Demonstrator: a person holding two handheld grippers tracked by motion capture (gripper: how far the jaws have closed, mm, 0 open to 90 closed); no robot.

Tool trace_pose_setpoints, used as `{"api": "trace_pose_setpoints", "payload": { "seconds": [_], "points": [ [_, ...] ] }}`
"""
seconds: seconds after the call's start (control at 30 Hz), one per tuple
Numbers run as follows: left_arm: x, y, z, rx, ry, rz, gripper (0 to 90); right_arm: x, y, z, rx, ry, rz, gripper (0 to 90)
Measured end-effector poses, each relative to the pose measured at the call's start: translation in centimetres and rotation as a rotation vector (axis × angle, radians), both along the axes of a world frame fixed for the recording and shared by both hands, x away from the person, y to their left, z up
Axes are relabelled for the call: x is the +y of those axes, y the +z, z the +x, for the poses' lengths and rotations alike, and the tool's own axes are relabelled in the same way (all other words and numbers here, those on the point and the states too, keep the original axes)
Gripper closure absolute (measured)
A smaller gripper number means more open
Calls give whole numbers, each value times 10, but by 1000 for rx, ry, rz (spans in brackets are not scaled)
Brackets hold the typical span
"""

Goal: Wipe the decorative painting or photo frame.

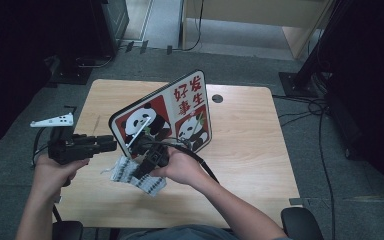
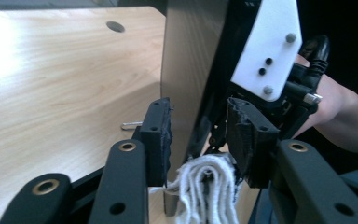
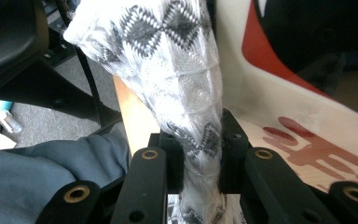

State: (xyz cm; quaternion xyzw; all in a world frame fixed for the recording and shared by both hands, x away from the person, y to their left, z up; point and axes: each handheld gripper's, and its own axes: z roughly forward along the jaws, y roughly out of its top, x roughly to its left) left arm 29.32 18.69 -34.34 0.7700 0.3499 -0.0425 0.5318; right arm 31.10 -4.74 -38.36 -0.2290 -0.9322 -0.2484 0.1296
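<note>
A stiff board (image 1: 180,107) printed with pandas and red characters stands tilted on the wooden table (image 1: 250,150). In front of it lies a white cloth with a grey diamond pattern (image 1: 152,184). My right gripper (image 1: 140,174) points down at the cloth; in the right gripper view it (image 3: 200,154) is shut on the bunched cloth (image 3: 168,56), with the board (image 3: 284,107) just behind. My left gripper (image 1: 114,144) reaches level to the board's lower left corner. Its jaws (image 2: 198,135) stand apart, with the cloth's white fringe (image 2: 209,186) and the board's edge (image 2: 186,56) between them.
A round cable hole (image 1: 217,98) is near the table's far edge. A small metal piece (image 2: 130,125) lies on the wood left of the board. Cables (image 1: 310,107) run over the floor at the right. Black stands flank the table.
</note>
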Motion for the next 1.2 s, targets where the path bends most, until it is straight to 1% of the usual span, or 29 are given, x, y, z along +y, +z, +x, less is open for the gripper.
{"api": "trace_pose_setpoints", "payload": {
  "seconds": [0.1,0.27,0.33,0.4,0.5,0.57,0.83,0.97,1.07,1.2],
  "points": [
    [-6,-1,0,-5,-13,14,632,0,-2,0,2,0,1,775],
    [-14,-3,2,9,-26,20,668,-1,-6,0,1,-5,12,773],
    [-16,-4,3,11,-26,35,685,-1,-8,0,5,-9,13,773],
    [-16,-5,3,15,-29,33,696,-1,-11,-1,5,-9,15,773],
    [-16,-6,4,26,-23,25,715,-2,-14,-2,-9,-7,15,772],
    [-16,-7,5,29,-21,23,723,-3,-17,-3,-14,-3,25,772],
    [-20,-9,5,35,-25,43,750,-10,-30,-6,-19,-8,46,771],
    [-20,-10,4,35,-21,39,755,-12,-35,-7,-23,0,46,770],
    [-19,-10,4,35,-20,38,756,-13,-39,-9,-42,12,44,770],
    [-19,-10,4,35,-22,39,756,-14,-45,-10,-47,19,42,771]
  ]
}}
